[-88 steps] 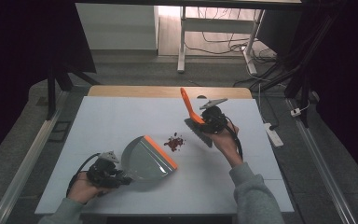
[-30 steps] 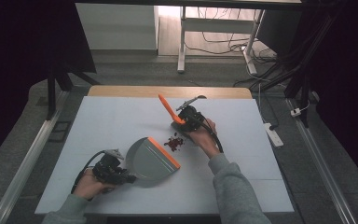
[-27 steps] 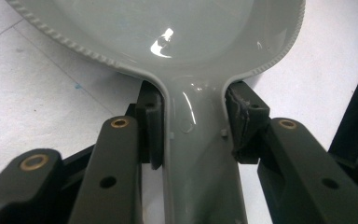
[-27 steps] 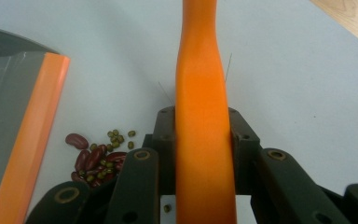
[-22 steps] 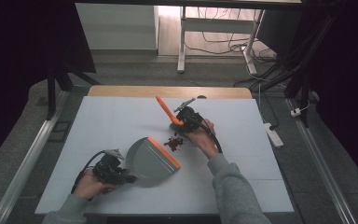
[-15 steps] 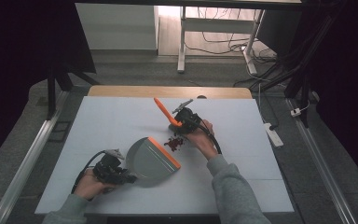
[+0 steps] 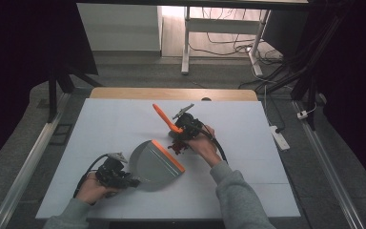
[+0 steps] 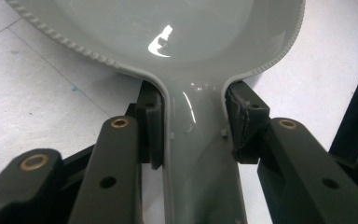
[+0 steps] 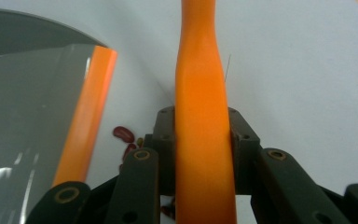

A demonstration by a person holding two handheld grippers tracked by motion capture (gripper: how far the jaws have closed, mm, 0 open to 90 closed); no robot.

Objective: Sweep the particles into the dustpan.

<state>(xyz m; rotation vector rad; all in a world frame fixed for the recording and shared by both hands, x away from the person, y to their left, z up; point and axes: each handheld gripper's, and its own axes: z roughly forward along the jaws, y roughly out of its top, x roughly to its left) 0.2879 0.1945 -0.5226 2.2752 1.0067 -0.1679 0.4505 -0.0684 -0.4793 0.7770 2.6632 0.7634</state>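
Near the dustpan (image 7: 155, 164), clamped by the left gripper (image 7: 124, 180), beans (image 7: 177, 146) lie half hidden under the right gripper (image 7: 181, 130), which pinches an orange handle (image 7: 166, 118).

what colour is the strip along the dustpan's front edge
Orange, on an otherwise grey dustpan. The strip shows best in the right gripper view.
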